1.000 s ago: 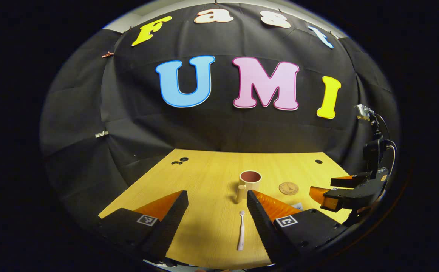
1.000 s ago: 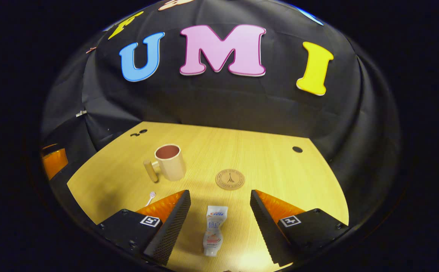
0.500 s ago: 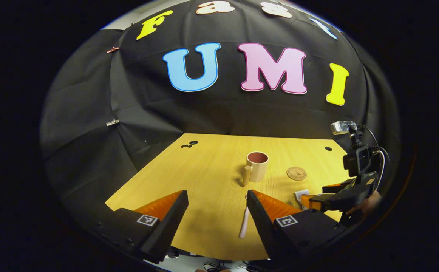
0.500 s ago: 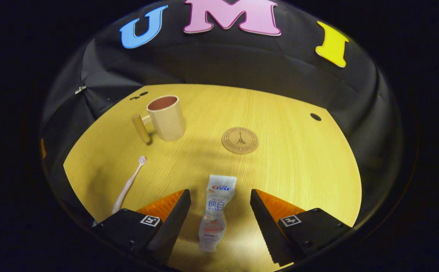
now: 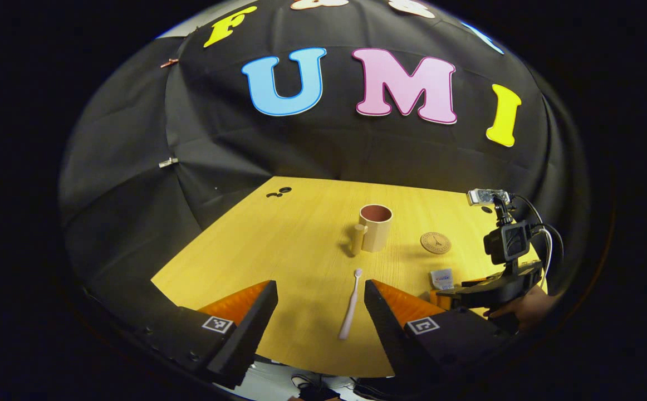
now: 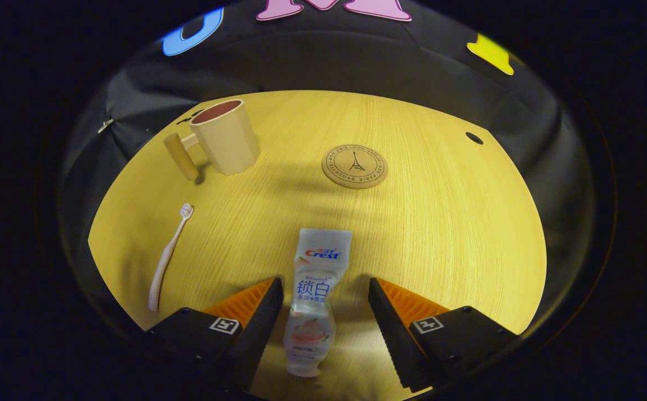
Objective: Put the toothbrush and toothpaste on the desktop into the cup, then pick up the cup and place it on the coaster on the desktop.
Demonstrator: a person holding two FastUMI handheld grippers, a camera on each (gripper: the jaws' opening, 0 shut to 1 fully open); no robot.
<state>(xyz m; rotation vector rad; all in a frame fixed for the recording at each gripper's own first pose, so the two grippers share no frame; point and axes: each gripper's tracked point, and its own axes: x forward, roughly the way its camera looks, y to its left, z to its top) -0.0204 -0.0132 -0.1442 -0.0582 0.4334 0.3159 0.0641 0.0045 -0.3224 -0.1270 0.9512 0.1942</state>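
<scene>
In the right gripper view the right gripper (image 6: 323, 289) has dropped low over the desk (image 6: 440, 234) within the last second, and its jaws, spread wide and gripping nothing, now straddle the toothpaste (image 6: 315, 289), which lies flat near the desk's front edge with its cap toward the camera. The tube sits closer to the left finger than to the right, and neither finger touches it yet. That descent suggests the grasp on the toothpaste is the step in hand, and closing the jaws should come next.

In the left gripper view the left gripper (image 5: 319, 309) has tilted down and come nearer the desk too; its jaws are likewise parted and empty, with the toothbrush (image 5: 350, 305) lying between them, bristle end pointing away, toward the far edge.

Farther back, toward the middle of the desk, the cup (image 6: 220, 139) stands upright and empty, its handle turned toward the left edge. The coaster (image 6: 354, 166) lies bare to its right, well apart from it. Nothing has gone into the cup, so the task is at its very beginning.
</scene>
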